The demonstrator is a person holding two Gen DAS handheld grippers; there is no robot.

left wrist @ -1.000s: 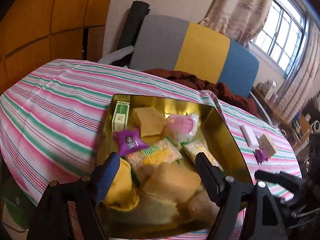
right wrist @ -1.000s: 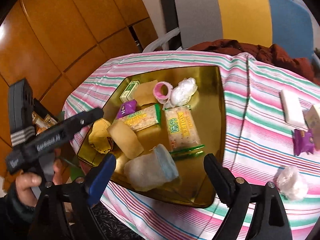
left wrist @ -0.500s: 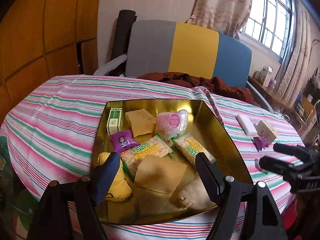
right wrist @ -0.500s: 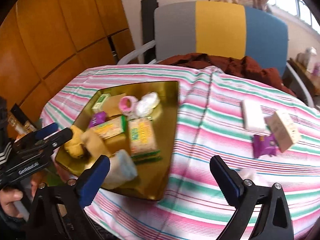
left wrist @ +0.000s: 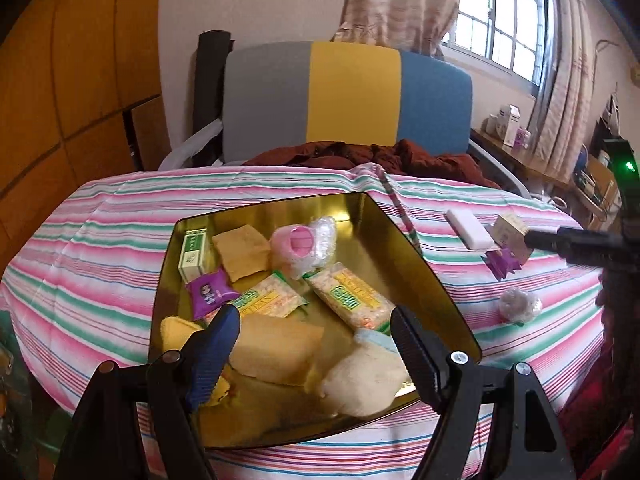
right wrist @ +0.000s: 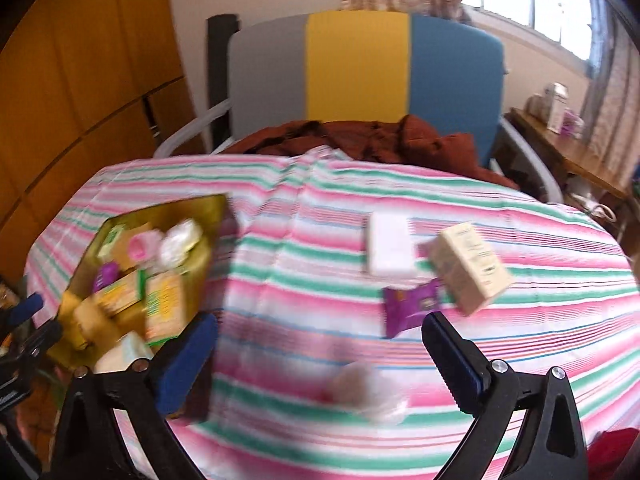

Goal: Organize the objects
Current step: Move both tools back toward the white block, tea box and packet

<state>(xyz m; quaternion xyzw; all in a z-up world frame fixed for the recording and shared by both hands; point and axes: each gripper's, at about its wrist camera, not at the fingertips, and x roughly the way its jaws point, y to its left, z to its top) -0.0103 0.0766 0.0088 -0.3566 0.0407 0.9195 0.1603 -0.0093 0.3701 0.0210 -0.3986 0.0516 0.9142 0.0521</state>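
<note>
right gripper (right wrist: 320,354): fingers wide, empty, nearer the loose items
target: clear-wrapped ball (right wrist: 366,394) (blurred, probably a sweet) on the table (right wrist: 280,264), just below between the fingers
left gripper (left wrist: 314,340): wide, empty, over gold tray (left wrist: 400,232)

Striped table (right wrist: 304,280) w/ gold tray (left wrist: 404,248), snacks

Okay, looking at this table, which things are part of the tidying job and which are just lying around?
Part of the job:
gold tray with snacks already inside
white bar
cream box
purple packet
clear-wrapped ball

Just lying about:
striped tablecloth
chair
brown garment
items on the windowsill
</note>
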